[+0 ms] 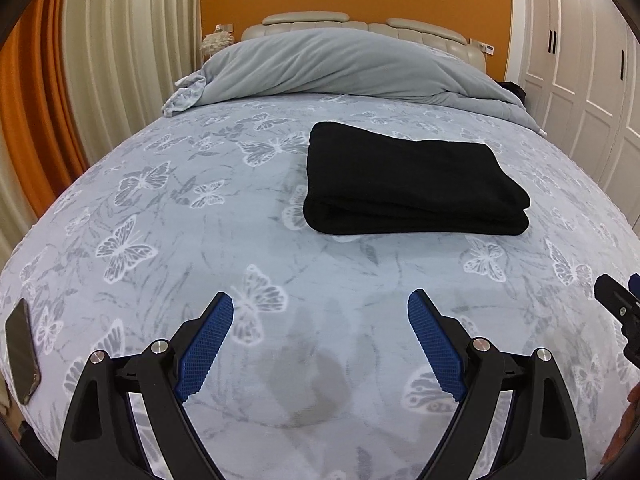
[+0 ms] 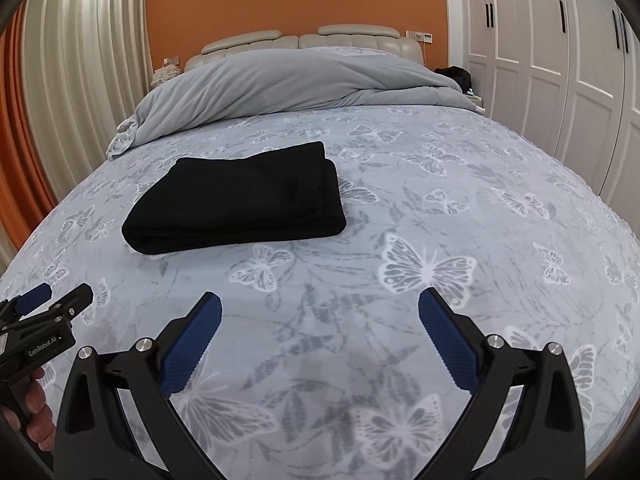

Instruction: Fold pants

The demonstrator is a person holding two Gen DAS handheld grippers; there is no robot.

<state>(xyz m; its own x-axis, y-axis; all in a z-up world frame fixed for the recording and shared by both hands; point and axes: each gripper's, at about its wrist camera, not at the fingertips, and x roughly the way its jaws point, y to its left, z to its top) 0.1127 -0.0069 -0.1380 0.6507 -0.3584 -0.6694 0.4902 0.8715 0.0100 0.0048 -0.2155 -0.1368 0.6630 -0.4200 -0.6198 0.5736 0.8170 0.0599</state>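
A: Left wrist view: sits low over the bed (image 1: 160, 208), tilted down, facing the headboard (image 1: 320, 20).
B: Right wrist view: same heading, offset rightward. Both share the black pants (image 2: 236, 200), near mid-bed.

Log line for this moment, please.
pants: folded, on bed | left gripper: open, empty | right gripper: open, empty | both short of pants

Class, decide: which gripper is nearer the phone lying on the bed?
Left. The phone lies just beside the left gripper; the right gripper is beyond it, farther off.
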